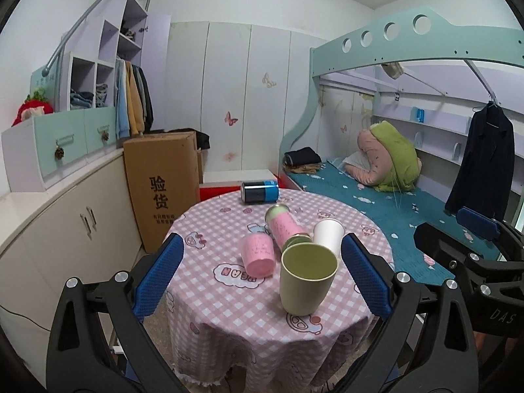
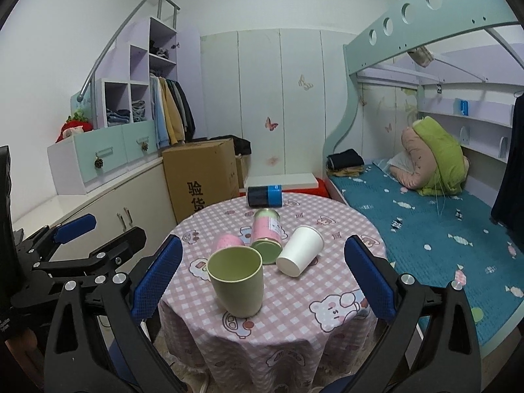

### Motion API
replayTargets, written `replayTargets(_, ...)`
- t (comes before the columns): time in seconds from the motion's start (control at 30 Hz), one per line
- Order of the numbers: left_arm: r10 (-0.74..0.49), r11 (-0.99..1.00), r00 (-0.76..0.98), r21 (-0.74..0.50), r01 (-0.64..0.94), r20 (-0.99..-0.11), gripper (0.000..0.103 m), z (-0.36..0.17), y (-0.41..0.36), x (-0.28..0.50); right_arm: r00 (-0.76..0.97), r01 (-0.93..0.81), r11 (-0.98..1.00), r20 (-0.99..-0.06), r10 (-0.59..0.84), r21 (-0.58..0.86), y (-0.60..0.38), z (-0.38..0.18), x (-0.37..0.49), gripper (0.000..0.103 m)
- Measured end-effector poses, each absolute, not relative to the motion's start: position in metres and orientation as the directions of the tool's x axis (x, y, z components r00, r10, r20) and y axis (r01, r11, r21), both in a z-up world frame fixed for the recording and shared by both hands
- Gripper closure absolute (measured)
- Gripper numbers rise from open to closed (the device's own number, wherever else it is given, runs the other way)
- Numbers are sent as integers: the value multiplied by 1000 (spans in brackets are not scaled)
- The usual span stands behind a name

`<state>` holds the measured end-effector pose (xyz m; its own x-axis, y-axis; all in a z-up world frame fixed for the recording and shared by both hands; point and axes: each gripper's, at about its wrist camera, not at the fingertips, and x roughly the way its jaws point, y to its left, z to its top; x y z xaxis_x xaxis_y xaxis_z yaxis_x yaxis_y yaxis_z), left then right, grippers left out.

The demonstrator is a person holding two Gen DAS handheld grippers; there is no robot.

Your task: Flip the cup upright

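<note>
A green cup [image 1: 308, 278] [image 2: 236, 281] stands upright near the front of the round table [image 1: 229, 314] [image 2: 294, 311]. A pink cup [image 1: 258, 254] [image 2: 227, 241] sits upside down behind it to the left. A white paper cup [image 1: 328, 234] [image 2: 300, 251] lies on its side. My left gripper [image 1: 262, 275] is open and empty, short of the green cup. My right gripper [image 2: 263, 278] is open and empty, also short of the cups; it also shows at the right edge of the left wrist view [image 1: 458, 239].
A pink can [image 1: 285, 227] [image 2: 267, 234] lies on its side between the cups. A dark blue can [image 1: 259, 191] [image 2: 264, 195] lies at the table's far edge. A cardboard box [image 1: 162, 183] and cabinets stand left; a bunk bed [image 1: 409, 196] stands right.
</note>
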<state>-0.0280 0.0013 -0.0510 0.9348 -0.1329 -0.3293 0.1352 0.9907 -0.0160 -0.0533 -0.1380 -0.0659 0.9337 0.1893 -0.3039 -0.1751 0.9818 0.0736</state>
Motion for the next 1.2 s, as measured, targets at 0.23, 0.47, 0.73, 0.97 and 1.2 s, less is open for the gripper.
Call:
replayTargets(0.23, -123, 992, 943, -8, 127, -308, 6, -47, -1, -31, 938, -177, 981, -289, 191, 75, -138, -63, -56, 7)
replayTargets(0.47, -111, 993, 950, 5, 118, -290, 6, -45, -4, -33, 940, -179, 981, -281, 193, 77, -140, -61, -59, 7)
replayTargets(0.73, -111, 993, 950, 5, 118, -290, 6, -46, -4, -33, 940, -179, 981, -281, 194, 79, -140, -60, -58, 7)
replayTargets(0.97, -108, 993, 951, 7, 116, -288, 6, -46, -4, -33, 940, -180, 980, -279, 195, 79, -141, -60, -58, 7)
replayTargets(1.2, -110, 993, 951, 6, 116, -289, 6, -46, -4, -33, 940, -181, 980, -280, 196, 82, -142, -61, -58, 7)
